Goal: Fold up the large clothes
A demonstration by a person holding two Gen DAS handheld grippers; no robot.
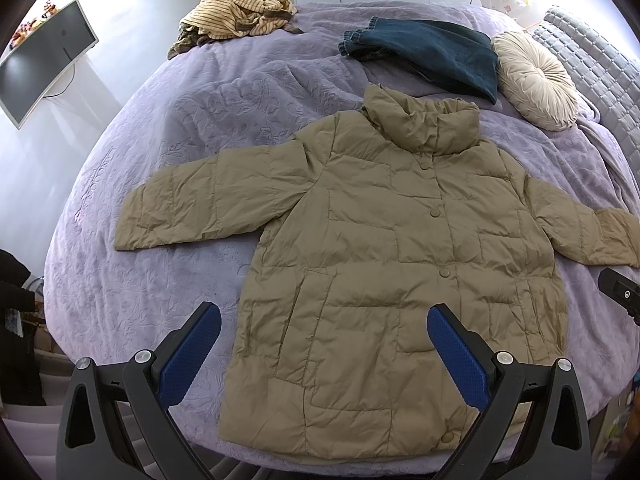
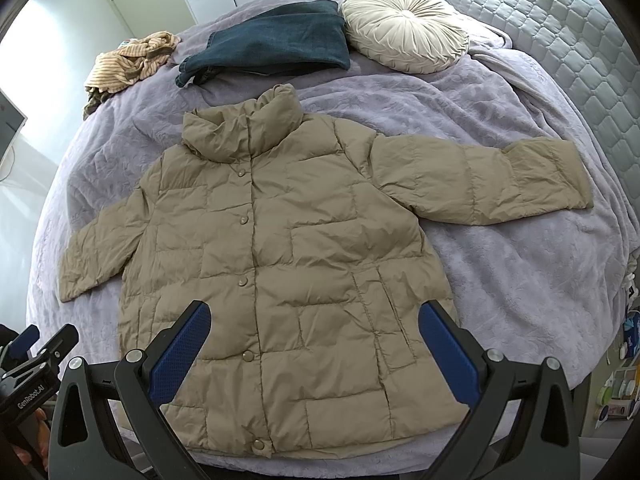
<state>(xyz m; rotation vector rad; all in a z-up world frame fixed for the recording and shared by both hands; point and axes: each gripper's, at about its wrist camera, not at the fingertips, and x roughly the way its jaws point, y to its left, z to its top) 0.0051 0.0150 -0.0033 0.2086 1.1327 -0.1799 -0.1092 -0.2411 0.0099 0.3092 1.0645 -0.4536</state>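
Left wrist view: jacket (image 1: 384,280) lies flat beneath both wide-open tools (image 1: 324,356) (image 2: 314,354).

Lilac-covered bed (image 1: 168,128) bears jacket (image 1: 384,264), jeans (image 1: 432,52), cushion (image 1: 536,76), striped garment (image 1: 236,16).

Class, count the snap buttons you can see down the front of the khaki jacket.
5 on the jacket: one below the collar, one on the chest, one mid-front, one lower, one at the hem. The collar may hide more.

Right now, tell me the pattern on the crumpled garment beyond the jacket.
Tan with dark stripes; left wrist view shows it best.
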